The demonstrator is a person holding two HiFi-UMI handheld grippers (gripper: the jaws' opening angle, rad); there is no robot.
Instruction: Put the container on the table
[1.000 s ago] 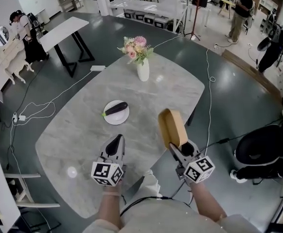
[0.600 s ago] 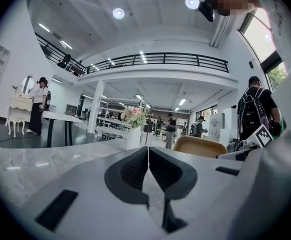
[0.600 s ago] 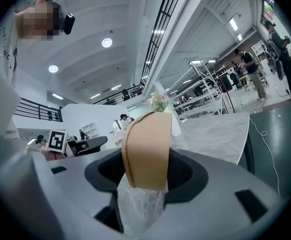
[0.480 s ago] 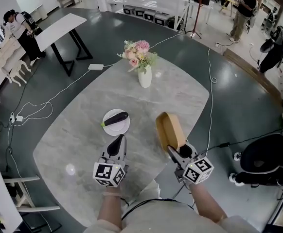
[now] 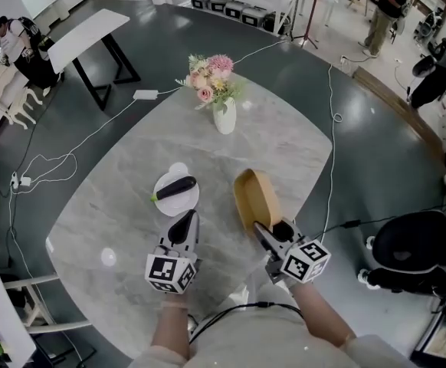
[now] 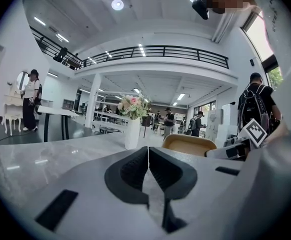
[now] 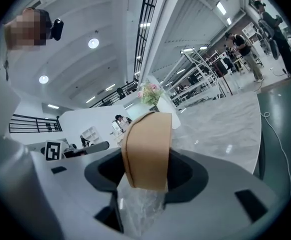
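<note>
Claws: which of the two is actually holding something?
The right claw, clamped on the rim of the tan container and holding it on edge. The left claw is shut, with nothing between its jaws.

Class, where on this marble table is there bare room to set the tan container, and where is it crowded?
Bare marble lies between the vase and the right edge of the table, and left of the plate. Crowded: between plate, left tongs and the held container.

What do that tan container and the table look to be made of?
The container looks like moulded plant fibre or matte plastic: it is an even tan with no shine and a thin wall. The table looks like marble or a marble-look slab: it has grey veining and polished glints of light.
</note>
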